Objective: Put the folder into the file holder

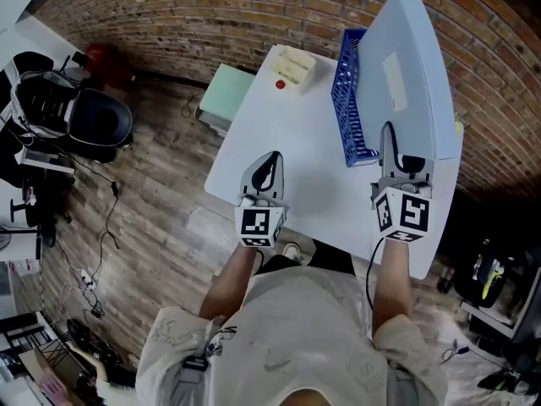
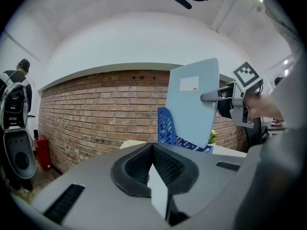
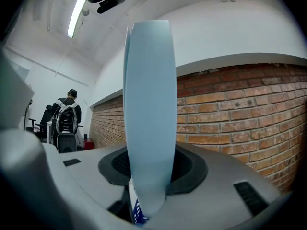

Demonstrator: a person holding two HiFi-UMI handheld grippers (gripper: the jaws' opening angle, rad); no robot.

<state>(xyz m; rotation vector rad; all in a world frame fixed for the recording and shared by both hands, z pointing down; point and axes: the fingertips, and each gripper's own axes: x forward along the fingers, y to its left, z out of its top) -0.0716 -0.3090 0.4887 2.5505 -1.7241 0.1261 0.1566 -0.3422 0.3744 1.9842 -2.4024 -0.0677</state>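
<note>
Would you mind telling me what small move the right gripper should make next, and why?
The right gripper clamps the folder upright just over the blue file holder, apparently not yet seated, so I would probably lower it gently, steering the bottom edge into a slot.

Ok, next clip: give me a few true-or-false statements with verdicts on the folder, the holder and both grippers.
1. The right gripper grips the folder. True.
2. The folder lies flat on the table. False: it is held upright on edge, off the tabletop.
3. The left gripper holds the holder. False: its jaws are together on nothing, and it is well apart from the holder.
4. The holder is blue and stands on the table. True.
5. The holder is to the right of the folder in the head view. False: it is to the folder's left.
</note>
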